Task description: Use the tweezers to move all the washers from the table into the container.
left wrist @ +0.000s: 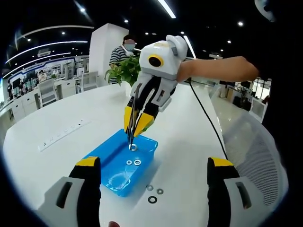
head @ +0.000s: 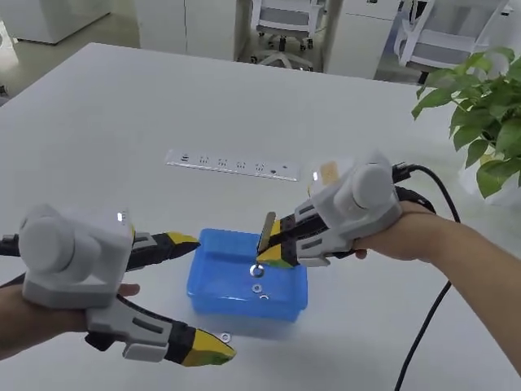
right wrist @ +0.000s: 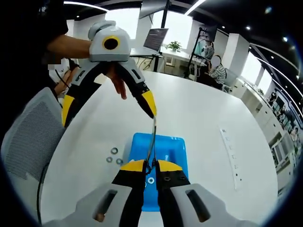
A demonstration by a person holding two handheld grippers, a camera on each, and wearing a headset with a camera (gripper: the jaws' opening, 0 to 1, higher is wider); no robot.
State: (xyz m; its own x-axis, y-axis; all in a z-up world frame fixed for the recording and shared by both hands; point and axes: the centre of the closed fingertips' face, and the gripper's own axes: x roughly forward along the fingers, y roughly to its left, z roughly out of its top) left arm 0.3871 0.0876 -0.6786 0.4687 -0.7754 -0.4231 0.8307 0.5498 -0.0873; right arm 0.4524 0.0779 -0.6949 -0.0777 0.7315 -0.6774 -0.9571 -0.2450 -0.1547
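White office tabletop (head: 122, 122) spreads around the shallow blue plastic container (head: 213, 281) at lower centre of the head view. There the right gripper (head: 275, 254), clamped on slim metal tweezers (head: 268, 228), holds a small steel washer (head: 257, 271) over the container's floor, near two washers (left wrist: 137, 162) already inside. This looks like the drop-off: the tweezers need easing apart, then a reach to three loose washers (left wrist: 152, 199) just beyond the container's edge, where the left gripper (left wrist: 154, 189), jaws wide apart and empty, leaves open room.

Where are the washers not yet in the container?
In the left gripper view, three washers lie together on the white table, just off the near right corner of the blue container.
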